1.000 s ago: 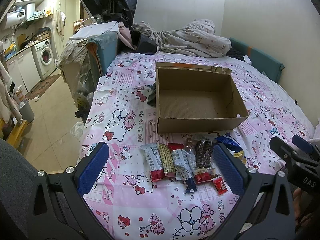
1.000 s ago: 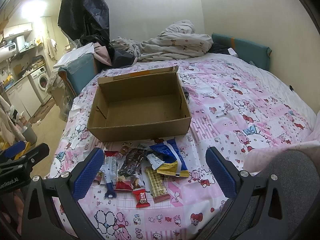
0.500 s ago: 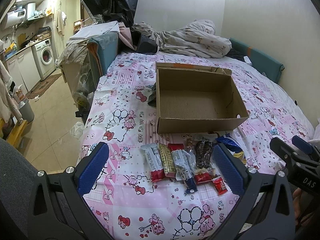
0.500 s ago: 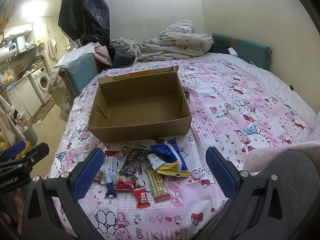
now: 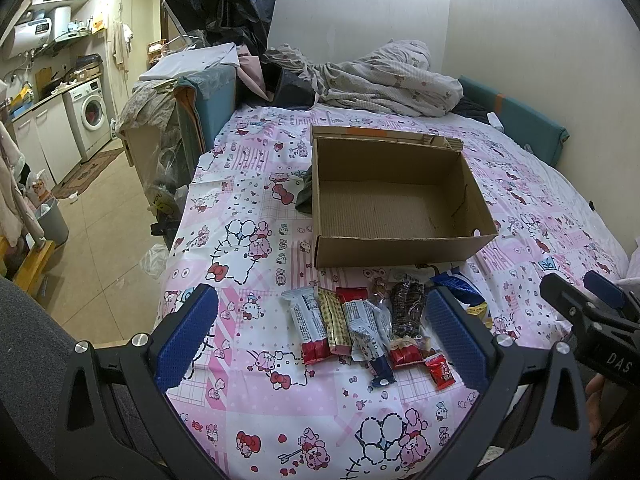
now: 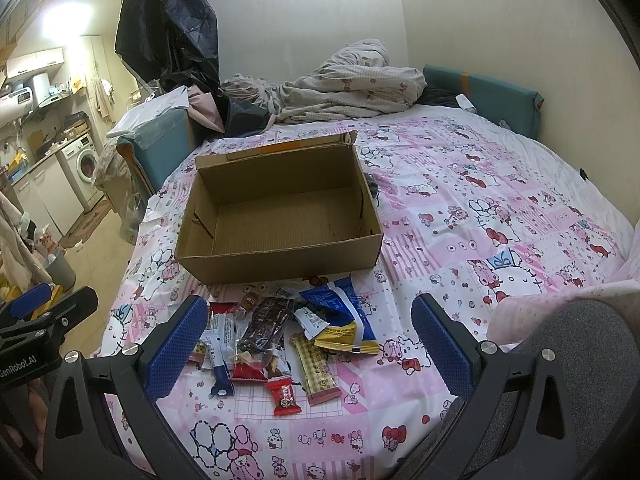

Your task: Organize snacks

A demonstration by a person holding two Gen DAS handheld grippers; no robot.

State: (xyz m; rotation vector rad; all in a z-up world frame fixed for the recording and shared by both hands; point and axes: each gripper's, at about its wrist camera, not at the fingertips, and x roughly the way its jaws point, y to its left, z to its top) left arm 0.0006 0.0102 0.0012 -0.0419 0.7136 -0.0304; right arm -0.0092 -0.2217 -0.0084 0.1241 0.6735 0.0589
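left gripper [image 5: 322, 336] jaws wide, empty | right gripper [image 6: 308, 346] jaws wide, empty | snacks [image 6: 280, 336] between both jaws, before cardboard box [image 6: 280, 258]

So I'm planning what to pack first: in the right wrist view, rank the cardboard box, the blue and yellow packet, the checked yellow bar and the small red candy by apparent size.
1. cardboard box
2. blue and yellow packet
3. checked yellow bar
4. small red candy

The candy lies nearest the camera and looks smallest anyway.

A brown cardboard box [image 5: 394, 204] sits mid-frame on a pink cartoon-cat bedsheet [image 5: 256, 236] (checks, hearts, bows), above red, blue and yellow wrappers [image 6: 280, 336].
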